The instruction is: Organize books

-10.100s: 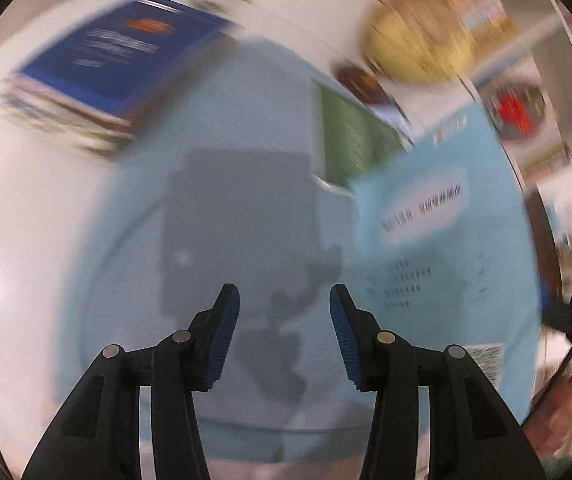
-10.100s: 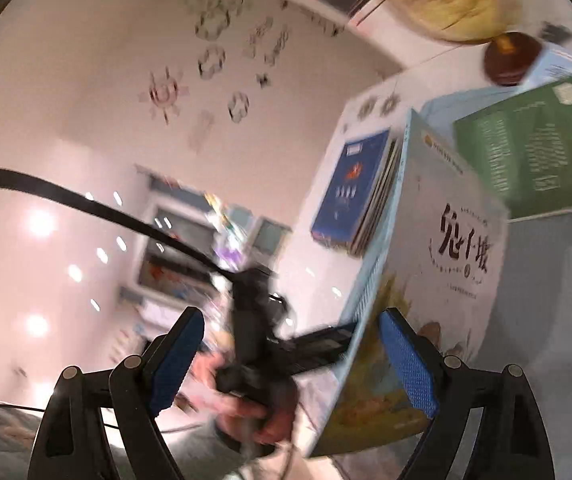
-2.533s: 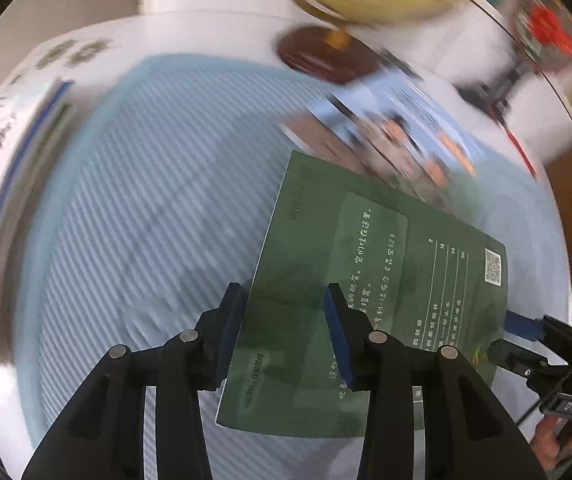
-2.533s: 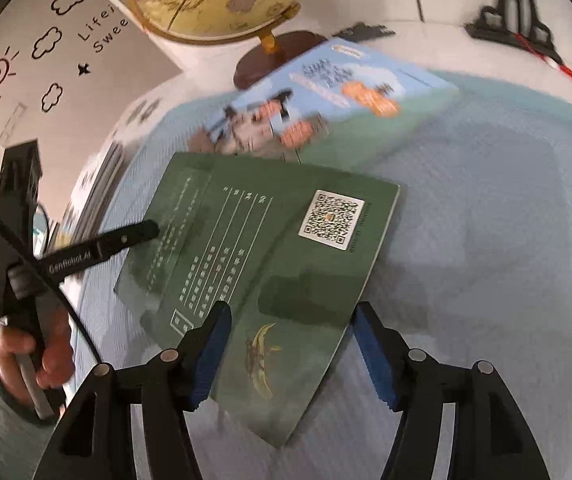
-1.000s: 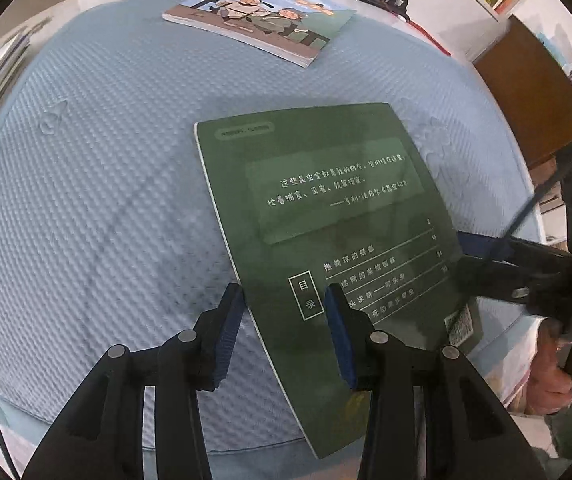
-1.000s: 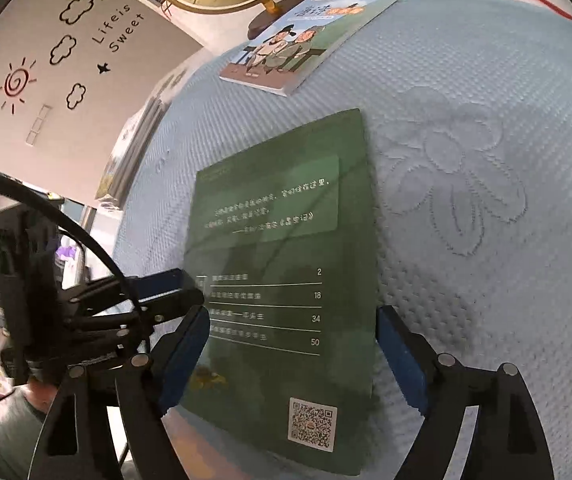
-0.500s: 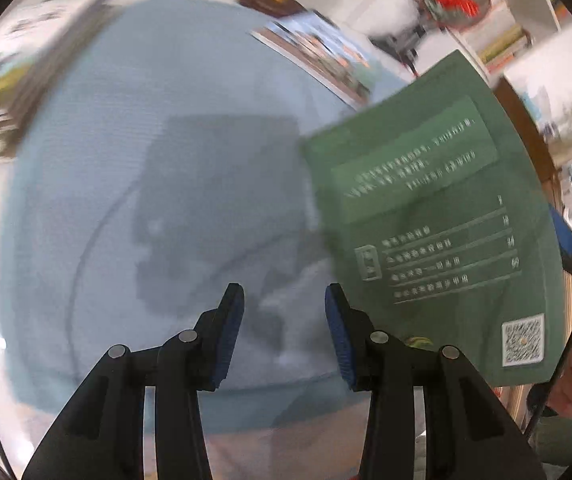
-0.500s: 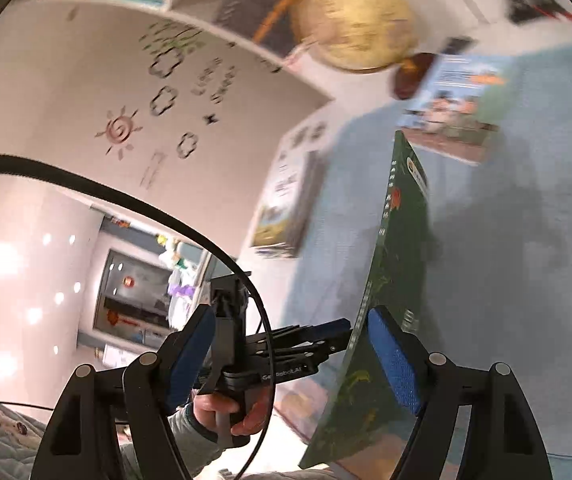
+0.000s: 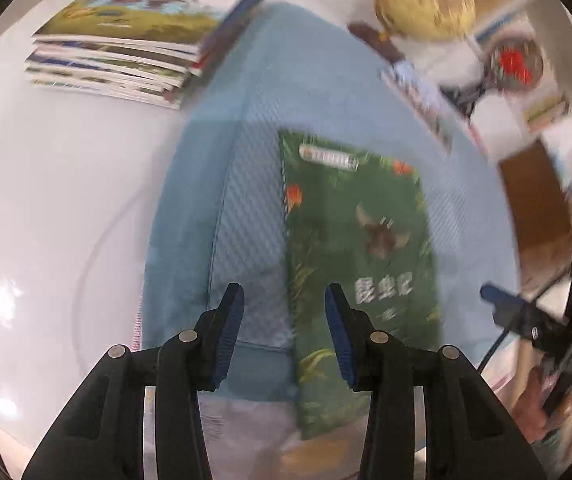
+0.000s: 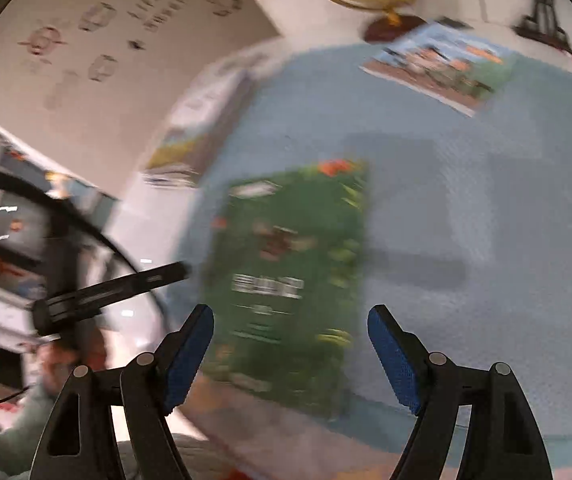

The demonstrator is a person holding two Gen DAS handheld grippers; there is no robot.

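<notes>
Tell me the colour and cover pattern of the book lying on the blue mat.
The book is green with jungle leaves and a brown beetle; clearest in the left wrist view.

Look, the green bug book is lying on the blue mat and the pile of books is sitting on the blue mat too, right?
Not quite. The green bug book does lie on the blue mat, but the pile of books sits on the white tabletop beside the mat, not on it. The left wrist view shows this.

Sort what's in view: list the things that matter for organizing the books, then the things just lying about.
For the job:
- green book, front cover up on the blue mat
- stack of books
- cartoon-cover book
- left gripper, right gripper, both empty

Lying about:
- globe
- black stand
</notes>
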